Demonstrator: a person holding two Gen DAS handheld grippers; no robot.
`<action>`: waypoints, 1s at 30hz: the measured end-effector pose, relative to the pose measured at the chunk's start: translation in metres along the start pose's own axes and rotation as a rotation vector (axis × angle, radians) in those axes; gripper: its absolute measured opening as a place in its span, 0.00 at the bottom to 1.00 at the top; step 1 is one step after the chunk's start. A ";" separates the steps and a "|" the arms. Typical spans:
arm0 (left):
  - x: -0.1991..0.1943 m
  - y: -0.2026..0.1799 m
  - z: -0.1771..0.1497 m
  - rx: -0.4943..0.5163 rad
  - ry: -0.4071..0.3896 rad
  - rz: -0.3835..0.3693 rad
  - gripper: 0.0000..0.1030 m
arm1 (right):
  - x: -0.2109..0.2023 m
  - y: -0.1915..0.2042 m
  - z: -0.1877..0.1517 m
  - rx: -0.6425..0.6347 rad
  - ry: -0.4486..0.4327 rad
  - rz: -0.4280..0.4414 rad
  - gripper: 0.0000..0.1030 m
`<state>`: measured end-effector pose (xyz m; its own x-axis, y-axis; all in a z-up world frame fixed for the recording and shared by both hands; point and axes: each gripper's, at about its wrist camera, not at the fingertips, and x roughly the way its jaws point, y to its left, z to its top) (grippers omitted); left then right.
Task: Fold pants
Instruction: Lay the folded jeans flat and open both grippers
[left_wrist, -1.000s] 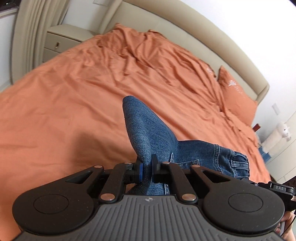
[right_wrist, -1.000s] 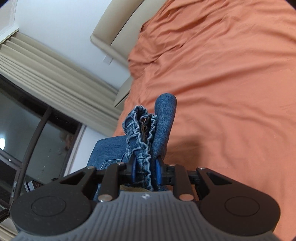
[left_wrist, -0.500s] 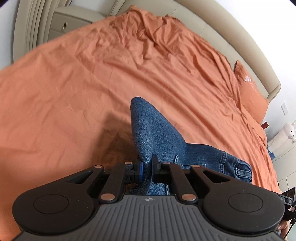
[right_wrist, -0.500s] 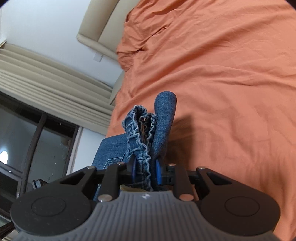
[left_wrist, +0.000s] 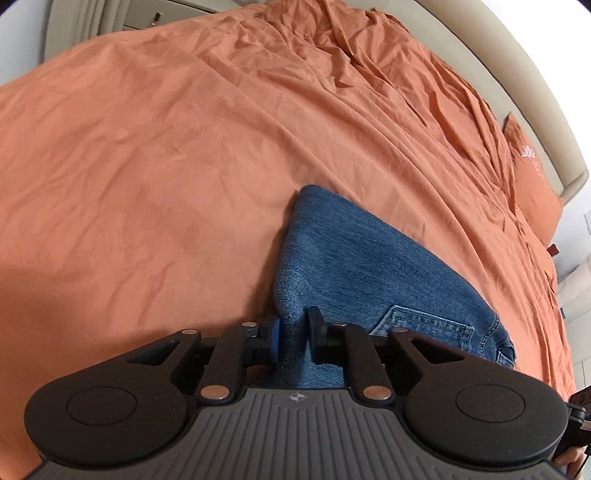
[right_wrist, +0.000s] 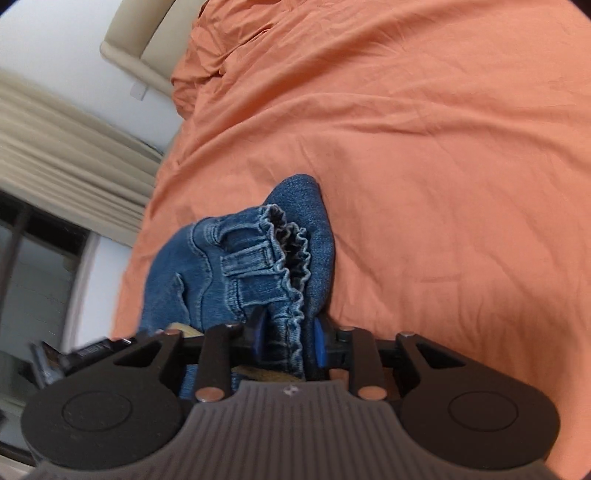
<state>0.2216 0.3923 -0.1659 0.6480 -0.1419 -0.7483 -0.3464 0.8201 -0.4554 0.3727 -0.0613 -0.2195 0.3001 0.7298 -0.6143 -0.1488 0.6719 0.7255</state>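
The blue denim pants (left_wrist: 354, 266) lie on the orange bedsheet (left_wrist: 166, 155), folded into a thick bundle near the bed's close edge. In the left wrist view a rounded folded edge points away from the camera, and a stitched back pocket (left_wrist: 424, 325) shows on the upper layer toward the right. In the right wrist view the gathered elastic waistband (right_wrist: 291, 254) stands up in ruffles, with a belt loop (right_wrist: 247, 258) beside it and a smooth folded layer of denim behind it.

The left gripper (left_wrist: 293, 338) has its 2 fingers set on either side of a denim fold; the fabric fills the gap between the blue pads, so the jaws are closed on the pants. The right gripper (right_wrist: 286, 339) likewise pinches the cloth, its 2 blue pads pressing the waistband layers between them. Each gripper sits low, close to the sheet.

The sheet is wrinkled, with deeper creases toward the far end of the bed. An orange pillow (left_wrist: 535, 184) with a small white emblem rests against the beige padded headboard (left_wrist: 517, 74). A pale nightstand (left_wrist: 159, 14) stands past the top left corner in the left wrist view. In the right wrist view, beige curtains (right_wrist: 55, 147) hang beside a dark window (right_wrist: 33, 258) at the left.
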 end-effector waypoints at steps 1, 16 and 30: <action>-0.005 0.000 0.002 0.003 -0.004 0.009 0.17 | -0.002 0.007 0.001 -0.046 -0.001 -0.033 0.31; -0.094 -0.067 -0.069 0.279 -0.107 0.252 0.19 | -0.052 0.126 -0.074 -0.730 -0.176 -0.196 0.36; -0.071 -0.053 -0.101 0.099 -0.147 0.339 0.19 | -0.016 0.114 -0.084 -0.722 -0.032 -0.247 0.37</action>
<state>0.1253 0.3030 -0.1370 0.6009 0.2214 -0.7680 -0.4949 0.8576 -0.1400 0.2718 0.0143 -0.1525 0.4304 0.5505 -0.7153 -0.6497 0.7390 0.1779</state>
